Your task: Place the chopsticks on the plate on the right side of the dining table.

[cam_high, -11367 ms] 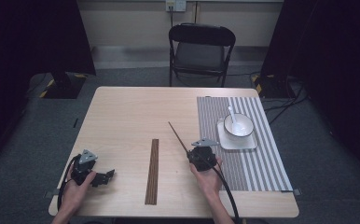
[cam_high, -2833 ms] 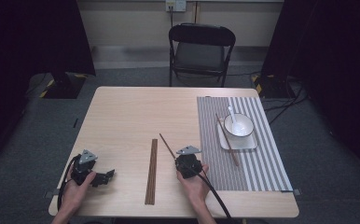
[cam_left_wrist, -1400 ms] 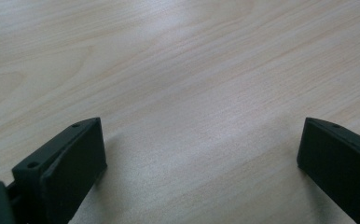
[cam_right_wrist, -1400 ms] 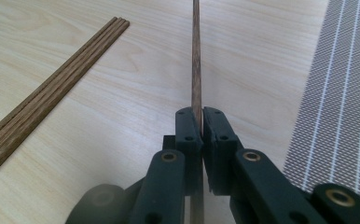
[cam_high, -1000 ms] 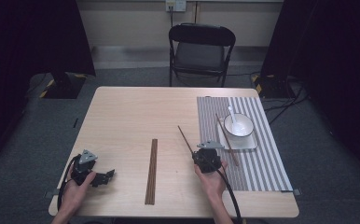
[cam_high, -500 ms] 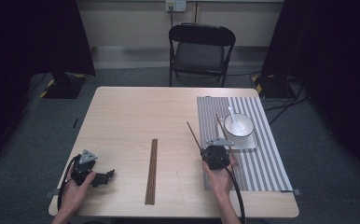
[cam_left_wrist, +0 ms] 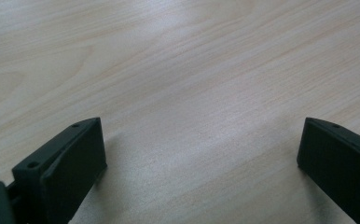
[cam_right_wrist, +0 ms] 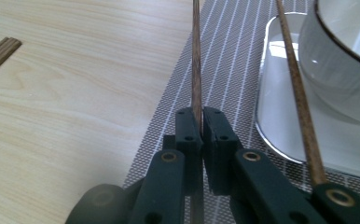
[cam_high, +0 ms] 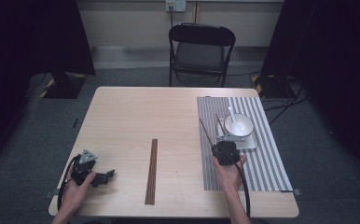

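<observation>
Pale wood table (cam_high: 136,116) w/ striped mat (cam_high: 257,163) at its right: right gripper (cam_right_wrist: 201,123) was clamped tight on a chopstick (cam_right_wrist: 196,56) over the mat's left edge, beside a 2nd chopstick (cam_right_wrist: 295,88) leaning on the white plate (cam_right_wrist: 280,135), while left gripper (cam_left_wrist: 199,154) sat wide open, empty, on bare wood.

Right tongs (cam_right_wrist: 201,122): black, clamped on a dark brown chopstick (cam_right_wrist: 196,56). Second chopstick (cam_right_wrist: 294,88), just right of them: reddish brown. Placemat (cam_right_wrist: 225,60) beneath: grey with thin white stripes. Plate (cam_right_wrist: 280,126), right of the tongs: white. Bowl (cam_right_wrist: 341,51) on it: white with a dark rim. Spoon (cam_high: 232,116): white. Table (cam_right_wrist: 75,93): pale wood grain. Strip (cam_high: 152,171), between the two tongs: dark brown. Left tongs (cam_left_wrist: 197,163): black. Chair (cam_high: 201,46), beyond the tongs: black.
</observation>
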Demonstrator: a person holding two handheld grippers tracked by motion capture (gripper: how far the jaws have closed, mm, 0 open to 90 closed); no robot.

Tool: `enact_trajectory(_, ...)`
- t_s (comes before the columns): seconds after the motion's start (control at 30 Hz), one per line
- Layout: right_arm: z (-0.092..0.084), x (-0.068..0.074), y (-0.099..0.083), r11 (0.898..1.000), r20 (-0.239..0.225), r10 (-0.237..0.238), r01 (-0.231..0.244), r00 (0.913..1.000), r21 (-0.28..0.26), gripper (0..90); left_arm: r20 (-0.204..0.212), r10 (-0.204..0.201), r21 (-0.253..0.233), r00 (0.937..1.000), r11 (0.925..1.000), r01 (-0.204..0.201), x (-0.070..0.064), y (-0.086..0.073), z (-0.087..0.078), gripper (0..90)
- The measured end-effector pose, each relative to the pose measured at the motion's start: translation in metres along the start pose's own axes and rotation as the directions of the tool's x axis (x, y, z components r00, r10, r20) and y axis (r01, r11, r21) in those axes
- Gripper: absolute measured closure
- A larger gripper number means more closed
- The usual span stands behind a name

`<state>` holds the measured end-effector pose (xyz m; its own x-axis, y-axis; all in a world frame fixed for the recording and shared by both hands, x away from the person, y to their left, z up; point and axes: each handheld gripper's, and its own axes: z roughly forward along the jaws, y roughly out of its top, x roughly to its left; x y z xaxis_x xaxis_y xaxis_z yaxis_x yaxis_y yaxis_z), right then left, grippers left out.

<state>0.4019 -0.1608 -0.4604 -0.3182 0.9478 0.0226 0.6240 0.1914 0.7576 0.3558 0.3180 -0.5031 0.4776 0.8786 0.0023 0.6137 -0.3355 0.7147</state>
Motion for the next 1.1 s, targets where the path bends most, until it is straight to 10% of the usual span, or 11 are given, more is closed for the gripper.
enact_trajectory(1.1,0.019,-0.031,0.006,0.999,0.105,0.008,-0.011,0.9944,0.035,85.6,0.0,-0.001,0.0,1.0,1.0,0.001,0.0,0.0,0.0,0.5)
